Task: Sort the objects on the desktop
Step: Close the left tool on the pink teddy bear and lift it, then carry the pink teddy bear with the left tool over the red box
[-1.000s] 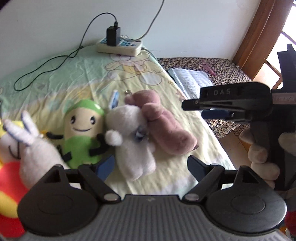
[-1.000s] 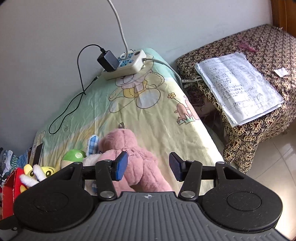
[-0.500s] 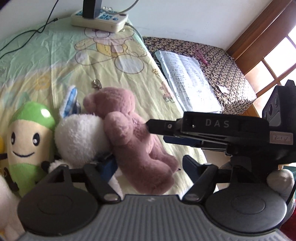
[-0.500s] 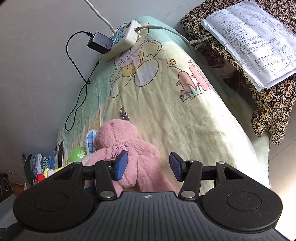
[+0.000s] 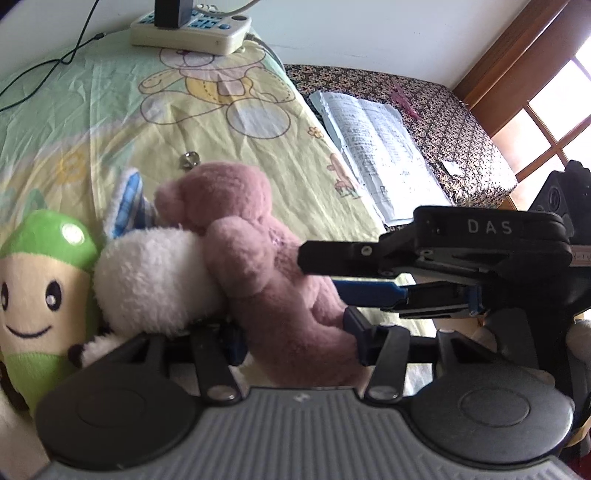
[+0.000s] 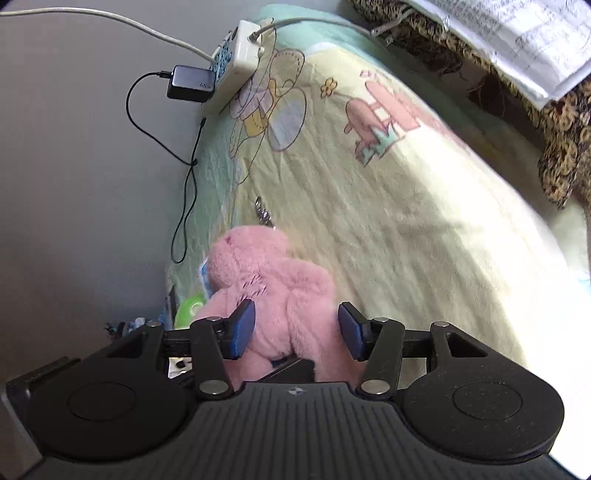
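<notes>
A pink plush bear (image 5: 255, 266) lies face down on the cartoon-print sheet (image 5: 110, 110), leaning on a white plush (image 5: 147, 273). My left gripper (image 5: 295, 336) is closing, and its blue pads press on the bear's lower body from both sides. In the right wrist view the same bear (image 6: 273, 295) fills the space ahead of my right gripper (image 6: 297, 328). Its jaws stand apart at the bear's back, without squeezing it. From the left wrist view the right gripper's fingers (image 5: 332, 254) come in from the right, their tips at the bear's side.
A green-capped smiling plush (image 5: 40, 280) lies left of the white one. A metal keyring (image 5: 189, 159) sits above the bear's head. A power strip (image 5: 188, 27) with a charger and cables is by the wall. An open notebook (image 5: 376, 147) rests on a patterned side table (image 5: 461, 122).
My left gripper came down and right from the white plush onto the pink bear, and its jaws narrowed around it. My right gripper dropped and tilted toward the bear's back.
</notes>
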`<state>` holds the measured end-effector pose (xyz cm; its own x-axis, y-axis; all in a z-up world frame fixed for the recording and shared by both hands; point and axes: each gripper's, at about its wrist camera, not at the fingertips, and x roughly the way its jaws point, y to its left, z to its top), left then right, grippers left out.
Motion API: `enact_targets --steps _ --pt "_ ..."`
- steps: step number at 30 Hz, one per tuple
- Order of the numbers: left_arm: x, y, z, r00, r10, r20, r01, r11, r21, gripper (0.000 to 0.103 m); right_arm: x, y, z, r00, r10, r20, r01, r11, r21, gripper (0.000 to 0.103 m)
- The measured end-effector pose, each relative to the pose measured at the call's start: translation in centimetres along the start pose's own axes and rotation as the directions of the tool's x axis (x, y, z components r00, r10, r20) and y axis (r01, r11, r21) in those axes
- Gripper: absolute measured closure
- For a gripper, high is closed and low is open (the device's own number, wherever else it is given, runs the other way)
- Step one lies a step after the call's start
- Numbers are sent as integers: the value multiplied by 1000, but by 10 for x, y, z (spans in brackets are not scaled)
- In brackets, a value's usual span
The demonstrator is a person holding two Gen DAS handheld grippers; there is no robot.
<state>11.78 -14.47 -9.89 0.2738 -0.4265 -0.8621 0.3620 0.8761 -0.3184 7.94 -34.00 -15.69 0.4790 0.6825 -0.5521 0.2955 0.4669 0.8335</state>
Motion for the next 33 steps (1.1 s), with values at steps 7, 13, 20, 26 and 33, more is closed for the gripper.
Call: enact_targets --steps 7,13,20,26,33 --pt "-15 -17 -16 1000 -20 -2 21 995 100 50 -23 11 -36 999 -43 -4 42 998 -54 50" --pt "-25 -35 -51 997 -58 -47 66 982 176 50 -49 10 -76 993 -117 4 117 989 -90 52" --pt "-46 -40 -103 989 -111 -101 134 959 251 50 -60 16 -131 984 -177 -33 169 972 -164 54" --pt "-60 -23 -144 978 -138 -158 174 955 240 50 -45 17 -170 974 -203 -101 179 962 -204 54" --pt "-61 -1 -158 990 -77 -122 102 970 222 28 -48 29 -179 976 -218 -15 208 948 -240 53"
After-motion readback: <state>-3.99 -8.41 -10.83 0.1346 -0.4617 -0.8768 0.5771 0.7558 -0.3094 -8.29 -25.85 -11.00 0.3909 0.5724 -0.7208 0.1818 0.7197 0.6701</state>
